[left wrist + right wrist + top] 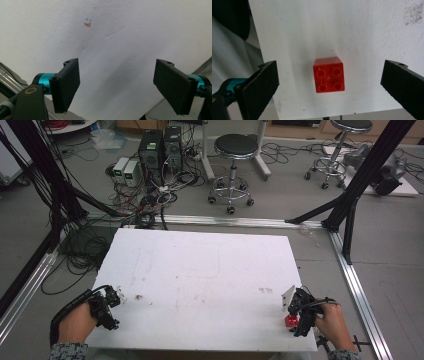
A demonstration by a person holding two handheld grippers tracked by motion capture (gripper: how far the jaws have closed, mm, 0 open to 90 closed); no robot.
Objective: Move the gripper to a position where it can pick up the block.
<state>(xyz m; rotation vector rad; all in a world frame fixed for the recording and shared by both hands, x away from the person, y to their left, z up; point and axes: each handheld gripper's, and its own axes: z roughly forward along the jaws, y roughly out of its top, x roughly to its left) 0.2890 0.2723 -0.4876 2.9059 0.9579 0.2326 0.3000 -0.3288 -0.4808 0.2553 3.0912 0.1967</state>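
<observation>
From above, the left hand-held gripper (pixel 111 301) and right hand-held gripper (pixel 298 311) sit at the white table's (pixel 200 285) near corners. The left gripper view shows jaws apart over bare table. In the right gripper view, jaws spread wide flank a red brick (pixel 328 74) lying near the table edge.

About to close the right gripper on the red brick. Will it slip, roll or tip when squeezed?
The red brick looks like hard moulded plastic, so probably stiff and light. Its flat sides should suit the wide-open right gripper, though smooth plastic may slip. Squat and resting flat on the white board, it likely slides rather than rolls or tips.
</observation>
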